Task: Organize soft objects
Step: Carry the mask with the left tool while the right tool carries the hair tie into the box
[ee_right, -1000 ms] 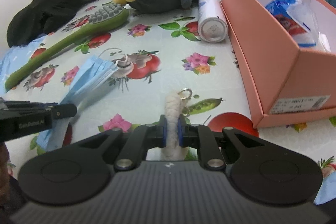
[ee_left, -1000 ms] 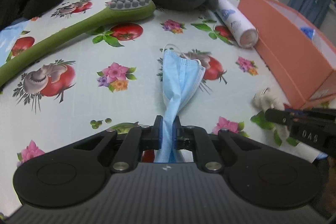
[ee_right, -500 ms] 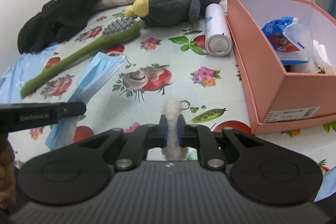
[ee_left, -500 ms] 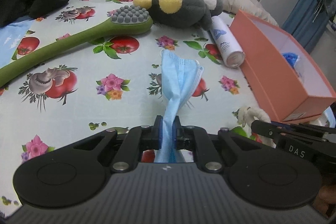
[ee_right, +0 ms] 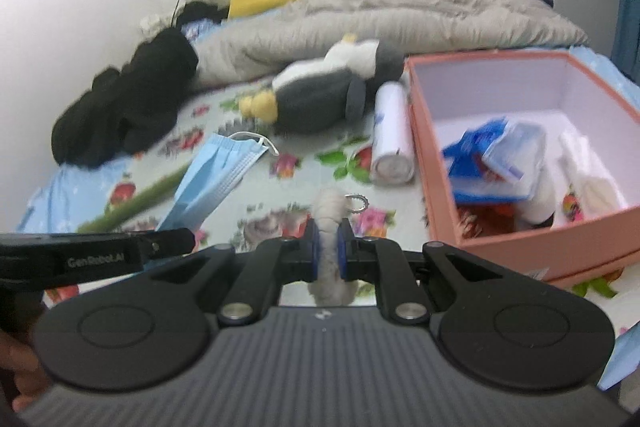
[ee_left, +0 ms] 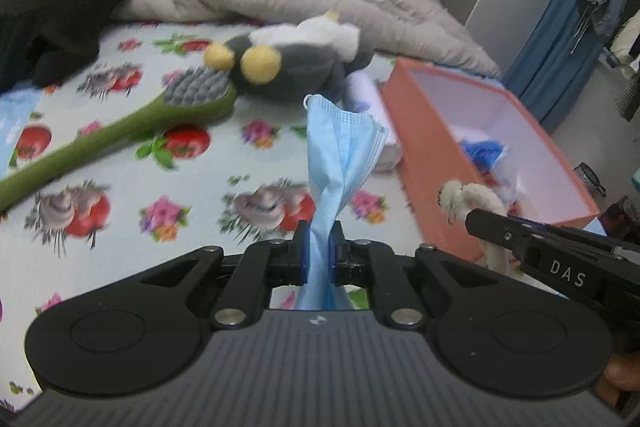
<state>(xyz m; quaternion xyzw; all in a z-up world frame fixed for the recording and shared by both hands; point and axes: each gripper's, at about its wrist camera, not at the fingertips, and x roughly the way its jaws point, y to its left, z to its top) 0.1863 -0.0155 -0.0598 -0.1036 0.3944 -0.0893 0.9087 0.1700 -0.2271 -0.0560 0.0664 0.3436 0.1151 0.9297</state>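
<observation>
**Left wrist and right wrist views: both claws loaded, box waiting on the right**

Left wrist view shows the left claw (ee_left: 319, 251) pinching a blue face mask (ee_left: 340, 151) by its bunched lower end, so the pleated part stands up clear of the bed sheet (ee_left: 120, 195) and nothing drags. To its right, the right claw (ee_right: 327, 251) is pressed onto a small white fluffy keychain (ee_right: 329, 205), gripped across its middle with the metal ring (ee_right: 357, 203) left free at the far end. Both things are off the bed and held near the pink box (ee_right: 516, 247), which sits open at the right and already holds a blue packet (ee_right: 486, 157) and some white cloth; I judge the box to be where the soft things are going.

Left lying on the bed are a grey and white plush toy (ee_left: 296, 63), a green long-handled brush (ee_left: 120, 131), a white spray can (ee_right: 390, 135) just beside the box wall, and a black garment (ee_right: 120, 107) at the far left.

Writing I can read: "DAS" on the side of the right claw seen from the left, "GenRobot.AI" on the left claw seen from the right. A white label on the box's near wall is too blurred to read.
</observation>
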